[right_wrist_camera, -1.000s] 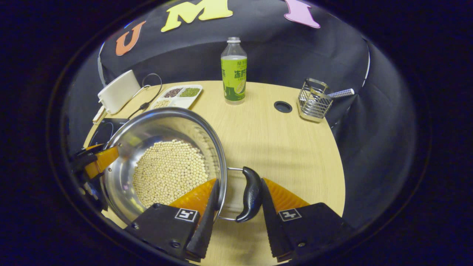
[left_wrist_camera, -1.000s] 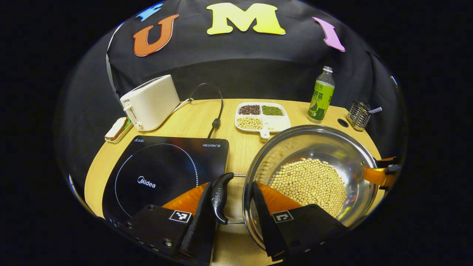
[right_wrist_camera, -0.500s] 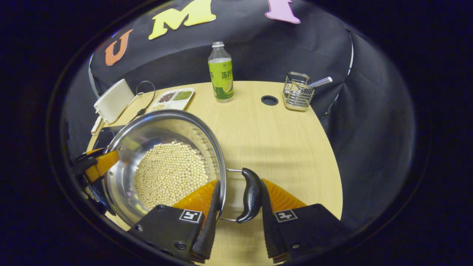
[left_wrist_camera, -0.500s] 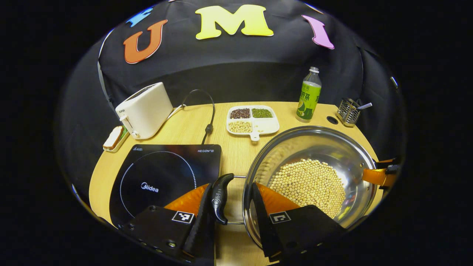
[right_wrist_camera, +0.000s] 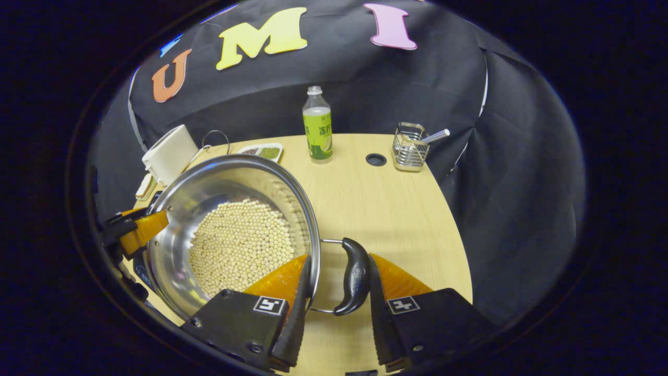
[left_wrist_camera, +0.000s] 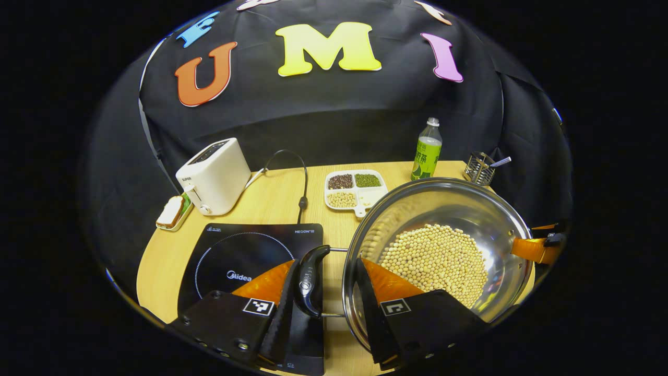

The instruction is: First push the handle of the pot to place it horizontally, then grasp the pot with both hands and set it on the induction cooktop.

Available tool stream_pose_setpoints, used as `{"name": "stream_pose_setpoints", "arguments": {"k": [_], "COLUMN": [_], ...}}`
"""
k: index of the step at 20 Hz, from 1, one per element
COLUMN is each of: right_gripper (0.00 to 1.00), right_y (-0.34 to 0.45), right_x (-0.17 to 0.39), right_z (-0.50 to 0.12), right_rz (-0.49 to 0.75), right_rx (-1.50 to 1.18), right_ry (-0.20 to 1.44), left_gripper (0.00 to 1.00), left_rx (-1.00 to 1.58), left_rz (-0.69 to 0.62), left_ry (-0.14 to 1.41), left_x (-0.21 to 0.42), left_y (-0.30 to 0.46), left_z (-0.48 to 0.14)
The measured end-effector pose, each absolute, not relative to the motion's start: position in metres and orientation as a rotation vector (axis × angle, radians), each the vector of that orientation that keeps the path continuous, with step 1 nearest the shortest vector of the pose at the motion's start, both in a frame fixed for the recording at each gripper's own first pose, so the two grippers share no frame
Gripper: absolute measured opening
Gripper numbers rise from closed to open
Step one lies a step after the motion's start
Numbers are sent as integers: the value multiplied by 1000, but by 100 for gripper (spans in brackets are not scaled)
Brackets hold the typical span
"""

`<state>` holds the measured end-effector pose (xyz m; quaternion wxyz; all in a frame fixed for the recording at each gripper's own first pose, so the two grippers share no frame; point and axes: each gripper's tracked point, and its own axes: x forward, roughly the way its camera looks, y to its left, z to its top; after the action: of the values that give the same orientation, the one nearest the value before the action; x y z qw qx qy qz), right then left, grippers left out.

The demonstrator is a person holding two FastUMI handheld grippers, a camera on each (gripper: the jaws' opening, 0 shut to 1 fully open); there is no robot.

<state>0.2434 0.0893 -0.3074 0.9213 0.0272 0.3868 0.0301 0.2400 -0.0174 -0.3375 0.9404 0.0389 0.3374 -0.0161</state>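
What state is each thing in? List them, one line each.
Stainless steel pot: uncovered, holding pale round beans, gripped at both side handles.
Left gripper: shut on the pot's handle and rim.
Right gripper: likewise.
Black induction cooktop: bare, pot not on it.
Green-labelled plastic bottle: upright, capped.
White toaster: upright.
White divided tray: three compartments filled.
Wire basket: upright, one utensil inside.

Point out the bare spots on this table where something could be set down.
Bare wood lies right of the pot, between the bottle, the utensil rack and the table's near edge. The left side is crowded: cooktop, toaster, divided dish.
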Motion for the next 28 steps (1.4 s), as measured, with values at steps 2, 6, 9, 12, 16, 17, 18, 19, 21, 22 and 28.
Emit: {"name": "stream_pose_setpoints", "arguments": {"k": [2, 6, 9, 12, 16, 17, 18, 19, 21, 22, 28], "right_gripper": [55, 55, 55, 55, 55, 55, 55, 55, 55, 55, 55], "right_y": [97, 121, 146, 174, 216, 226, 236, 247, 269, 280, 333], "right_x": [238, 229, 223, 219, 217, 217, 216, 217, 218, 220, 232], "right_z": [-297, -282, -275, -273, -276, -279, -281, -283, -290, -292, -309], "right_rz": [65, 79, 93, 111, 130, 134, 134, 135, 139, 141, 145], "right_rx": [57, 62, 62, 57, 60, 63, 69, 74, 73, 77, 79], "right_ry": [778, 758, 750, 749, 762, 768, 775, 782, 795, 800, 851], "left_gripper": [59, 59, 59, 59, 59, 59, 59, 59, 59, 59, 59], "left_rx": [78, 80, 79, 76, 81, 86, 87, 93, 98, 100, 111], "left_rz": [-29, -15, 1, 23, 44, 46, 49, 49, 53, 55, 66], "left_ry": [671, 648, 642, 641, 651, 652, 655, 661, 675, 682, 722], "left_x": [236, 228, 221, 214, 210, 210, 210, 211, 214, 216, 233], "left_y": [-7, 19, 45, 75, 117, 128, 139, 149, 172, 182, 232], "left_z": [-326, -309, -303, -301, -303, -305, -306, -309, -316, -318, -341]}}
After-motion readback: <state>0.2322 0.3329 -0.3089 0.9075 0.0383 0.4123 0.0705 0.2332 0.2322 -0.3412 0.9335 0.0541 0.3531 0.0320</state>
